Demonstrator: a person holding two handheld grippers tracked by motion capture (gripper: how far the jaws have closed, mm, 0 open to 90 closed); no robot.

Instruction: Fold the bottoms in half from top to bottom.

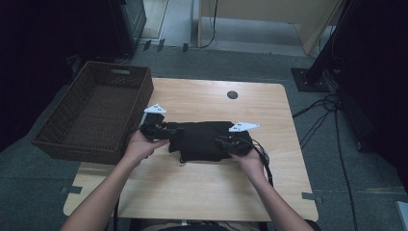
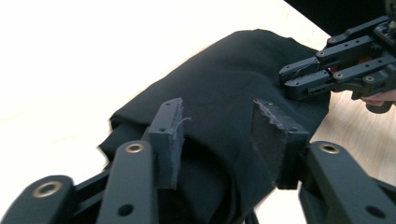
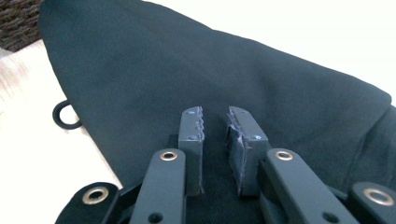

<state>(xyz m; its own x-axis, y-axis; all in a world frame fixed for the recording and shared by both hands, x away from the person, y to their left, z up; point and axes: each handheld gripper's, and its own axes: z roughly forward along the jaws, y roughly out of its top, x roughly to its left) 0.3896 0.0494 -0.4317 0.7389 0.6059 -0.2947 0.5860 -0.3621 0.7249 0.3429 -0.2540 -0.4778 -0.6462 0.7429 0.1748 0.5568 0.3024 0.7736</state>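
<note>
Forearms frame folded black garment [image 1: 204, 140] at mid-table [image 1: 202, 192]; both tongs working its ends.
High view: left tongs [image 1: 161, 131] meet the garment's left end, right tongs [image 1: 226, 141] its right end; wicker basket [image 1: 96, 113] stands just beside, overhanging the table's left edge. Left gripper view: left tongs spread astride a bunched fold, pads clear of cloth; not gripping. Right gripper view: right tongs [image 3: 215, 135] nearly pressed together over the cloth, narrow gap; a pinch cannot be confirmed. Recommendation: seat each pad on all layers, close firmly, lift both ends level.
</note>
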